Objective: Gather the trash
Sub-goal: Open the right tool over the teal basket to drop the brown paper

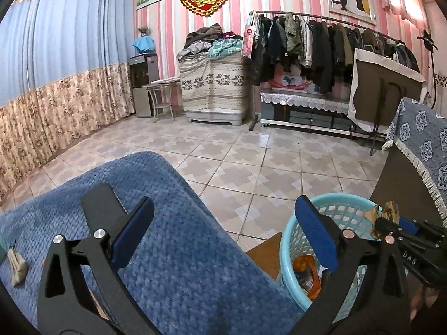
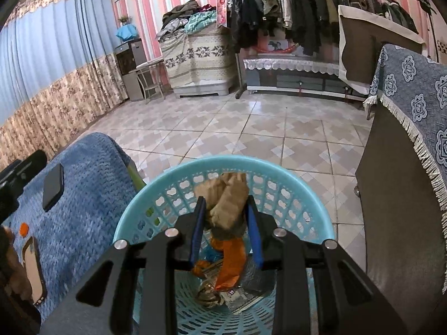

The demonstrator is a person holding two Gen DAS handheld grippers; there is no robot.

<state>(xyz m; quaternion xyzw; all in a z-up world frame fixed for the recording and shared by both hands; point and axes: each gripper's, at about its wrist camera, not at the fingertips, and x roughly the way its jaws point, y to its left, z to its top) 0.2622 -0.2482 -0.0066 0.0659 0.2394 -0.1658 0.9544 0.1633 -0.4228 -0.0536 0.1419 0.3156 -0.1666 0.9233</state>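
A tiled floor [image 1: 237, 153] fills the middle of both views, with a rail of dark clothes [image 1: 329, 42] along the striped far wall. Nearer, a blue knitted blanket [image 1: 173, 237] covers a surface on the left, and a blue patterned throw with a white fringe [image 2: 413, 97] drapes a dark cabinet on the right.

Between them stands a light blue plastic basket [image 2: 279, 176] with lattice walls. The right wrist view looks straight down into it: orange wrappers [image 2: 232, 268] and other crumpled litter lie at the bottom. The left wrist view shows only the basket's rim and a glimpse of the orange scraps.

The right gripper [image 2: 226, 217] hangs just above the basket's opening, its fingers closed nearly together on a crumpled brown paper wad [image 2: 229, 201], which sticks out past the fingertips over the far rim. From the left wrist view the same gripper [image 1: 391, 223] appears from the side, at the right edge, with the brown wad [image 1: 387, 212] above the basket rim [image 1: 335, 198].

The left gripper [image 1: 223, 231] is spread wide with nothing between its fingers, one fingertip over the blanket and the other in front of the basket.

Only the right wrist view shows a dark phone [image 2: 53, 187] lying flat on the blanket and a small orange spot [image 2: 24, 229] beside it. Only the left wrist view shows a small beige scrap [image 1: 16, 268] on the blanket at the far left.
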